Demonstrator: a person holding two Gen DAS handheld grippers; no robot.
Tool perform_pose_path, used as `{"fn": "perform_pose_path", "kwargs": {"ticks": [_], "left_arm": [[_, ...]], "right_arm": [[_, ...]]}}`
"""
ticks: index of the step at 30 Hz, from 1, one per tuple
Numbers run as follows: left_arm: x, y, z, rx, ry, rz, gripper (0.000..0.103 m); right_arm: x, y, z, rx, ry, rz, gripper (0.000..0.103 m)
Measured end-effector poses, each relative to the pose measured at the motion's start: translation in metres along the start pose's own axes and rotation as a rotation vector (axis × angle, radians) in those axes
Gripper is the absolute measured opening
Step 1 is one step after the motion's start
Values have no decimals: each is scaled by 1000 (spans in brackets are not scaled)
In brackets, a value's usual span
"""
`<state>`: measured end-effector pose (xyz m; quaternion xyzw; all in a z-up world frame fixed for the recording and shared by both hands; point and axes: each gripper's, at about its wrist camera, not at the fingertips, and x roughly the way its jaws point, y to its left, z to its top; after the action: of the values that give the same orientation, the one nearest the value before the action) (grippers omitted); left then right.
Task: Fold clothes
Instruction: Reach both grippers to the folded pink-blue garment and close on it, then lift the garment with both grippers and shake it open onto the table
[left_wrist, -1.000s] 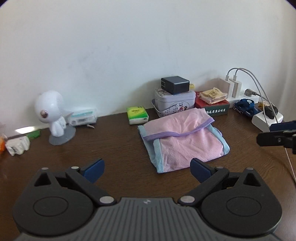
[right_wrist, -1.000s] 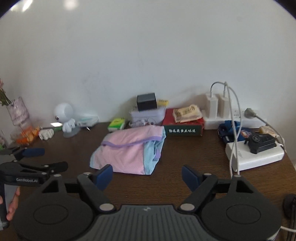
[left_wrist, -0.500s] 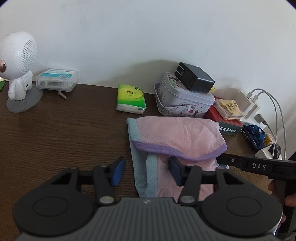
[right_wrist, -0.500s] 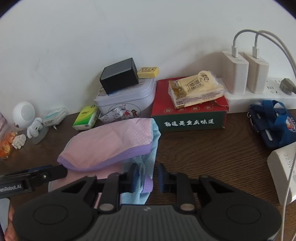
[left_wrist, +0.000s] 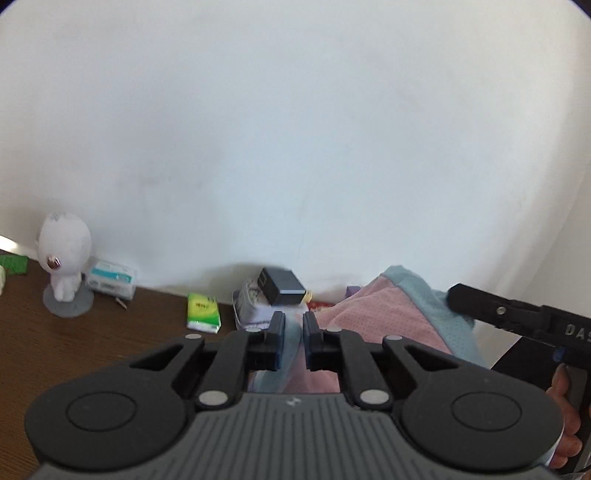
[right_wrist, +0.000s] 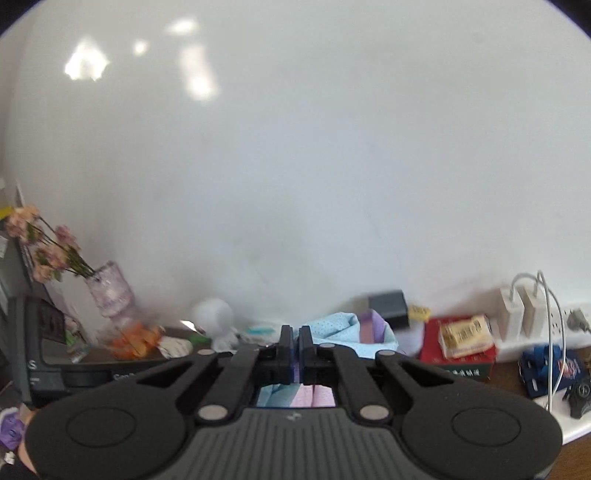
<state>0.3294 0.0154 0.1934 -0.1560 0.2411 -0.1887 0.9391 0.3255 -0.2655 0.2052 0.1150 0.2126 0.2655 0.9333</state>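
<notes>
The pink mesh garment (left_wrist: 388, 321) with light-blue and purple trim hangs lifted off the brown table (left_wrist: 74, 350). In the left wrist view my left gripper (left_wrist: 293, 326) is closing, and its pads pinch a light-blue edge of the cloth. The right gripper's black finger (left_wrist: 495, 308) reaches the garment's upper right edge, and a hand (left_wrist: 561, 406) holds it. In the right wrist view my right gripper (right_wrist: 295, 338) is closing tight, with a purple and blue fold of the garment (right_wrist: 343, 326) between its pads. More cloth hangs below the jaws.
Along the wall stand a white robot figure (left_wrist: 64, 258), a green tissue pack (left_wrist: 203, 310), a tin with a black box on top (left_wrist: 280, 286), a red box (right_wrist: 458, 354), a power strip with chargers (right_wrist: 524, 317) and a flower vase (right_wrist: 109, 291).
Both grippers dropped to the folded garment, shut on its near edge and rose with it. The views now tilt up toward the wall and the cloth hangs from the jaws.
</notes>
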Motion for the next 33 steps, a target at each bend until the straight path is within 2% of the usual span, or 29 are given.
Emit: {"fn": "perform_pose_path", "kwargs": {"ticks": [3, 4, 5, 8, 11, 13, 16, 17, 19, 20, 21, 22, 24, 29, 31, 33], "left_arm": [[-48, -18, 17, 34, -69, -27, 22], [-63, -25, 21, 48, -86, -39, 35], [-78, -31, 24, 54, -110, -57, 55], [-122, -51, 25, 70, -190, -112, 85], [-156, -70, 20, 138, -248, -101, 96], [-172, -73, 16, 148, -272, -68, 97], [-192, -65, 9, 116, -286, -17, 98], [-197, -62, 6, 106, -282, 1, 100], [-200, -52, -10, 111, -234, 29, 103], [-197, -47, -22, 123, -196, 45, 103], [-194, -42, -35, 132, -158, 67, 103], [-187, -36, -50, 138, -115, 98, 103], [-169, -22, -81, 131, -22, 153, 103], [-129, 13, -151, 28, 183, 230, 101], [-116, 15, -171, 30, 242, 224, 99], [-109, 12, -188, 63, 262, 219, 98]], "right_arm": [[-45, 40, 26, -66, -95, 37, 1], [-56, 53, 31, -94, -118, 37, 1], [-65, 63, 35, -111, -130, 44, 1], [-89, 90, 47, -155, -153, 72, 1], [-111, 110, 52, -184, -157, 83, 1], [-123, 119, 49, -200, -157, 100, 1], [-138, 128, 37, -225, -111, 170, 1], [-141, 132, 28, -232, -82, 184, 1], [-141, 136, -1, -258, 36, 225, 4], [-138, 135, -24, -268, 121, 241, 9], [-135, 134, -48, -279, 208, 255, 25], [-134, 130, -69, -290, 255, 252, 45], [-142, 118, -112, -319, 287, 216, 58], [-119, 84, -177, -199, 321, 3, 58], [-109, 75, -196, -174, 342, -31, 58], [-87, 77, -205, -163, 356, -45, 57]]}}
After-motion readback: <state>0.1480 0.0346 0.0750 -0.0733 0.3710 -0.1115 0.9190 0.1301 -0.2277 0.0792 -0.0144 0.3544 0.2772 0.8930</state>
